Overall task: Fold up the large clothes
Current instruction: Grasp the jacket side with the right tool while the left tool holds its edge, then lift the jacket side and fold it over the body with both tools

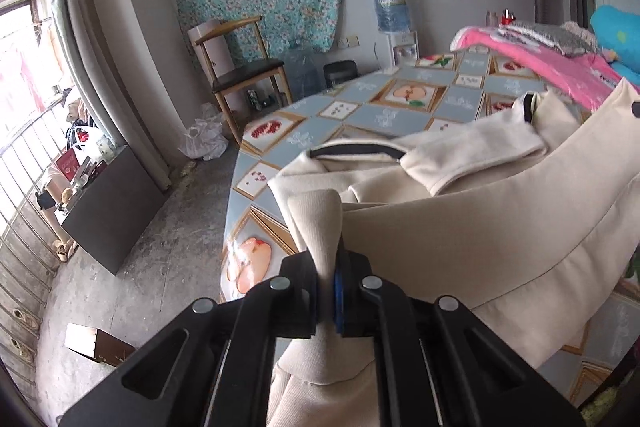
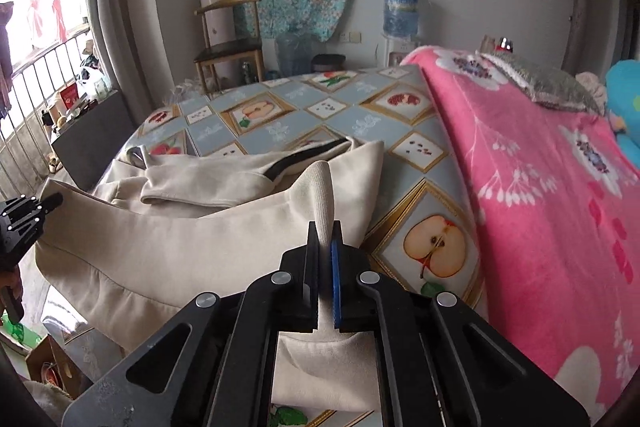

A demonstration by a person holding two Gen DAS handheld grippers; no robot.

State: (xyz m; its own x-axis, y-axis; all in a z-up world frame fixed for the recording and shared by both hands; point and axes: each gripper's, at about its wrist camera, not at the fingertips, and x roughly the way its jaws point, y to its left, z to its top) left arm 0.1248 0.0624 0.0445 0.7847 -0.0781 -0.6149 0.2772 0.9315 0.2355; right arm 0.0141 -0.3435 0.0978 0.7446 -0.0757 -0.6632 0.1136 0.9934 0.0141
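A cream garment (image 1: pixel 460 211) lies bunched on a table (image 1: pixel 360 115) covered in a fruit-print cloth. The left gripper (image 1: pixel 328 267) has its jaws pressed together on a raised fold of the garment's edge; the cloth stands up in a peak between the pads and spills down behind them, out of frame. The right gripper (image 2: pixel 326 259) pinches another peak of the same edge in the same way. Between the two grips, the hem hangs in a taut band, lifted off the table.

In the right wrist view, the left gripper shows only as a black shape at the left border, mostly cut off. A dark-trimmed sleeve or collar lies folded on top; which it is cannot be told. A pink blanket (image 2: pixel 540 167) covers the table's right side.
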